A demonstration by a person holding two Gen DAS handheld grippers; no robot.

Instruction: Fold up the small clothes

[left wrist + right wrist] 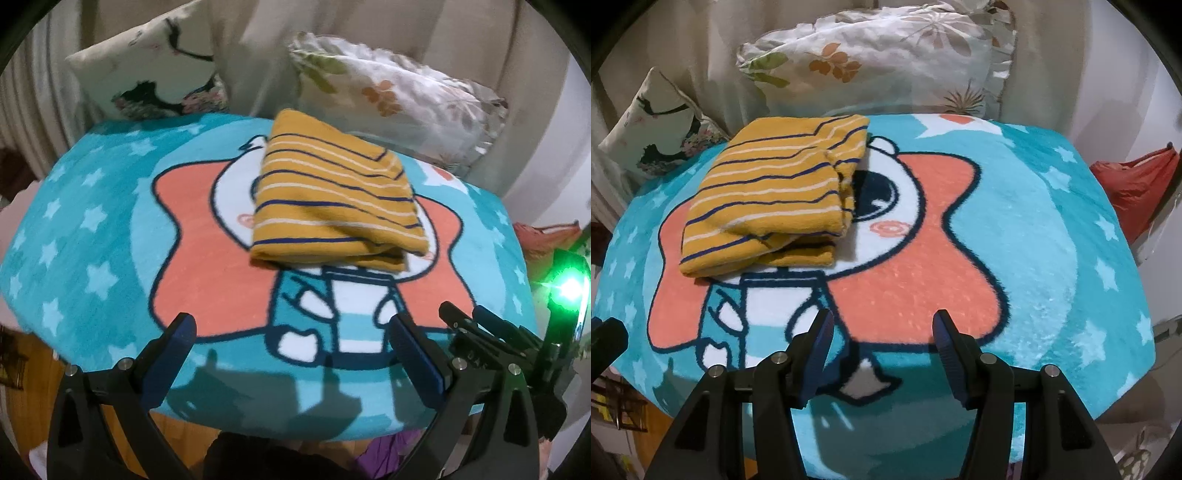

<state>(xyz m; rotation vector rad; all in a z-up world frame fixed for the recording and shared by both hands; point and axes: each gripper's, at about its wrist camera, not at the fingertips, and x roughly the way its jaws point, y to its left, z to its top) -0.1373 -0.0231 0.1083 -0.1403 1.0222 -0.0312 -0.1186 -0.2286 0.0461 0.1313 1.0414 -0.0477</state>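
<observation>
Surface: a plush teal blanket [1052,229] with pale stars and a cartoon figure on a coral star covers the raised worktop.
Garment: a mustard-yellow garment with navy and white stripes [768,195], folded into a thick, roughly square bundle, lies flat on the blanket toward its far edge, over the cartoon figure's head. In the right wrist view it sits on the far left part of the blanket; in the left wrist view [332,199] it is near the middle of the far edge.
Left gripper: the left gripper [291,332] hovers over the near edge of the blanket, its blue-padded fingers [184,332] spread wide with nothing between them, well apart from the garment.
Right gripper: the right gripper [882,332] also hovers over the near edge, fingers [822,339] spread, nothing between them, clear of the garment.
Behind the worktop: a floral cushion [886,62] and a cushion with a dark print [661,125] lean just past the far edge.
Right side: a red bag [1134,184] beyond the right edge.
</observation>
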